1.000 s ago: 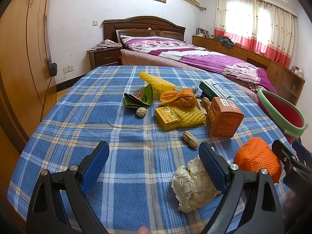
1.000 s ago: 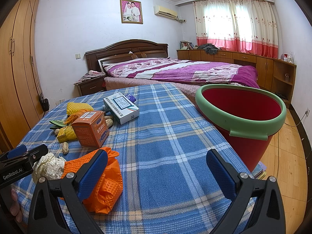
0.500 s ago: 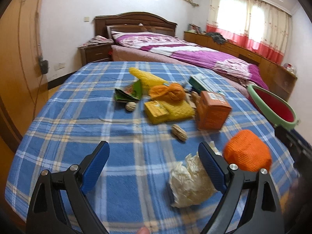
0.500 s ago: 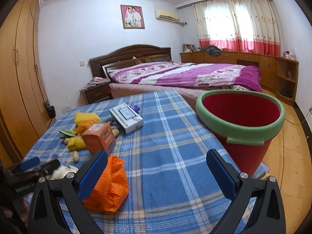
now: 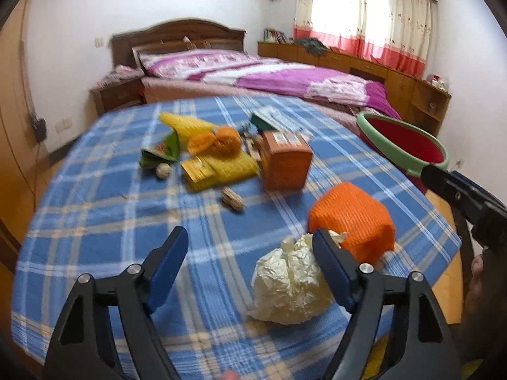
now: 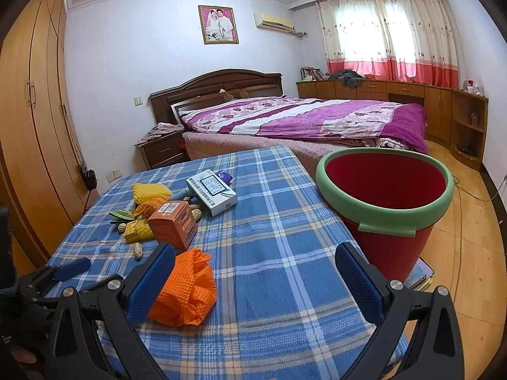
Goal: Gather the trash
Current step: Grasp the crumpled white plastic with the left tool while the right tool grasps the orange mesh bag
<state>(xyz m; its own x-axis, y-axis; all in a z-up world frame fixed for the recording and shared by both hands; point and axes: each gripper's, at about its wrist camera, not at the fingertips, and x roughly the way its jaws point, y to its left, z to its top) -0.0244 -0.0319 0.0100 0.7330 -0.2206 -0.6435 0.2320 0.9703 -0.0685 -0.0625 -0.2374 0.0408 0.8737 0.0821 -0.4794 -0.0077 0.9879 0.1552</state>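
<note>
Trash lies on a blue plaid table (image 5: 104, 209): a crumpled white paper ball (image 5: 290, 285), an orange foam net (image 5: 351, 218), an orange box (image 5: 285, 158), a peanut (image 5: 233, 202) and yellow and green scraps. My left gripper (image 5: 250, 261) is open, its right finger in front of the paper ball. My right gripper (image 6: 253, 274) is open and empty, its left finger beside the orange net (image 6: 185, 291). A red bucket with a green rim (image 6: 385, 202) stands off the table's right edge.
A white-and-teal box (image 6: 212, 191) lies at the far side of the pile. A bed (image 6: 301, 120) stands behind the table, a wardrobe (image 6: 28, 120) on the left, and low cabinets (image 6: 443, 107) under the window.
My left gripper has turned left and moved closer to the paper ball. My right gripper has risen and tilted, so the table and bucket sit lower in its view.
</note>
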